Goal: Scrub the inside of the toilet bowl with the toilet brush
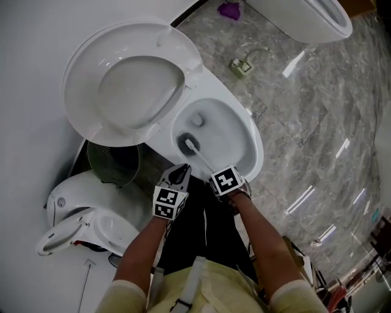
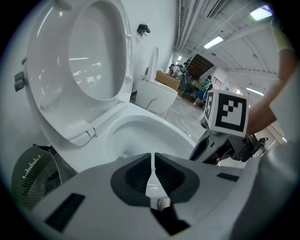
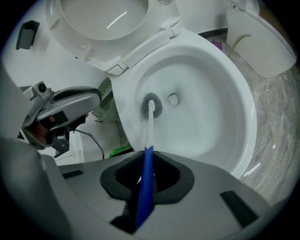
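Observation:
The white toilet bowl stands open with its seat and lid raised. A toilet brush with a white-and-blue handle reaches into the bowl; its grey bristle head lies against the left inner wall. My right gripper is shut on the blue part of the handle. In the head view the right gripper sits at the bowl's near rim. My left gripper is shut with nothing between its jaws, held beside the bowl; the left gripper is next to the right one.
A dark green bin stands left of the toilet. Another white toilet lies at the lower left, and a third fixture at the top right. A cable with a plug and a purple object lie on the marble floor.

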